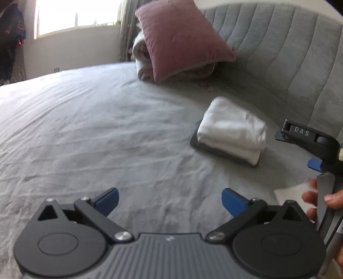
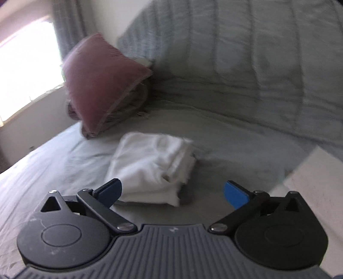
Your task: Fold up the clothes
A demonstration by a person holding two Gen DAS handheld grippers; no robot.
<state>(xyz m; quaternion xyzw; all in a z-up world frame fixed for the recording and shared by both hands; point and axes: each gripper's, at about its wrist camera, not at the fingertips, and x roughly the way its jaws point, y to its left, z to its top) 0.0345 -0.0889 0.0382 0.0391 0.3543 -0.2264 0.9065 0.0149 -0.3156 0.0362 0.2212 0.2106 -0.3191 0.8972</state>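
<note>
One grey bed (image 1: 85,128), padded headboard (image 1: 289,53), bright window (image 1: 75,15).

Home bedroom, bed (image 1: 85,128), padded headboard (image 1: 289,53), pillow (image 1: 182,36)

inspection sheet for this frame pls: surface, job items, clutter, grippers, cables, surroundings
Surface: grey bedsheet, wrinkled.
Job's things: folded white garment stacked on a folded dark garment, near the headboard.
Clutter: maroon pillow leaning on a bundled blanket; white sheet-like item at the bed's right edge, unclear what.
Grippers: left gripper open, nothing between its fingers; right gripper open, empty, close to the white garment; a hand beside it.
Cables: thin dark cable at the right edge.
Surroundings: bright window, curtain, dark clothing hanging far left.
</note>
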